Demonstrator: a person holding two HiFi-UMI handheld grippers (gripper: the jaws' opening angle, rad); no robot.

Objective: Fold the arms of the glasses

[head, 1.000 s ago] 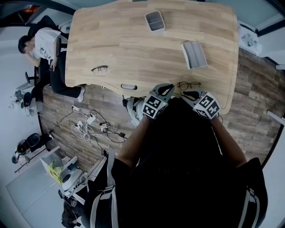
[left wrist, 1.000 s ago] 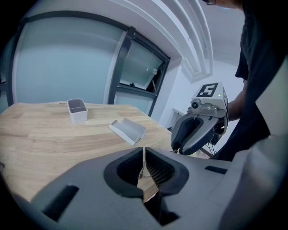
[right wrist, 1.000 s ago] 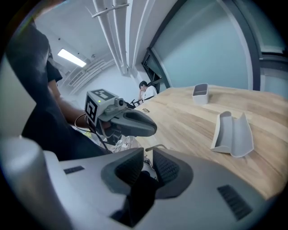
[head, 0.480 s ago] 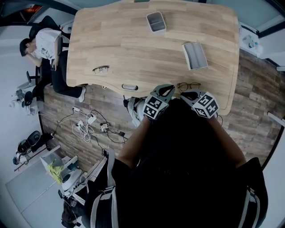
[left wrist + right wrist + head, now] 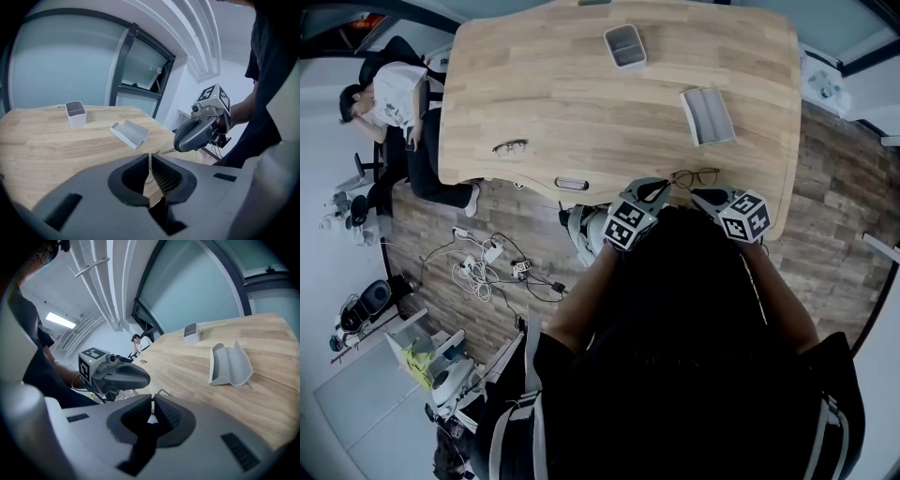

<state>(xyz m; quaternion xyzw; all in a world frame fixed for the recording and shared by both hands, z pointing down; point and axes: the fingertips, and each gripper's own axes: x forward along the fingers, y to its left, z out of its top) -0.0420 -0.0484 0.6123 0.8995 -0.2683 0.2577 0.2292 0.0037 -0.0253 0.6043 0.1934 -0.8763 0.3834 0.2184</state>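
a: how is the left gripper (image 5: 656, 189) being held?
b: its jaws are being pressed together on a thin arm of the glasses (image 5: 696, 177), which are being supported at the near edge of the table (image 5: 581, 103).
a: and the right gripper (image 5: 706, 197)?
b: it is being clamped on the other arm.

No text, brand, number or sign can be read anywhere in the views. Only black-and-white square marker patterns are carried on the cubes of the left gripper (image 5: 653, 187) and the right gripper (image 5: 704, 195), and no letters or digits are formed by them.
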